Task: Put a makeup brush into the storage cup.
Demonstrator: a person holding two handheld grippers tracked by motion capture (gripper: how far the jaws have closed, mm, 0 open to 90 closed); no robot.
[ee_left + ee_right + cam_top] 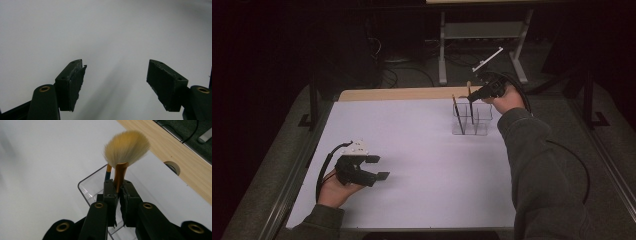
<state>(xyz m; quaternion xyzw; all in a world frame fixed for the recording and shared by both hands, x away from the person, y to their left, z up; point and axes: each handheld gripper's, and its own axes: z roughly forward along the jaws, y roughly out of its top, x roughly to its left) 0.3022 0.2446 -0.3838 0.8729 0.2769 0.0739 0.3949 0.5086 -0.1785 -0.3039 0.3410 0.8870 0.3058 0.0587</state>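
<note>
A brush with a pale fan of bristles (127, 148) and a copper ferrule stands upright over a clear plastic organizer (86, 186). My right gripper (119, 188) is shut on that ferrule just below the bristles. In the high view the right gripper (477, 95) holds the brush (470, 107) with its handle reaching down into the organizer (482, 125) at the table's far right. A second, dark-handled brush (457, 116) leans in the organizer's left compartment, and its tip (108, 171) shows beside the held one. My left gripper (381, 167) hovers open at the near left, nothing between its jaws (116, 75).
A white sheet (412, 150) covers the table, with a strip of bare wood (397, 93) along the far edge. A round cable hole (172, 166) sits in the wood near the organizer. Behind the table stand a metal frame and cables on a dark floor.
</note>
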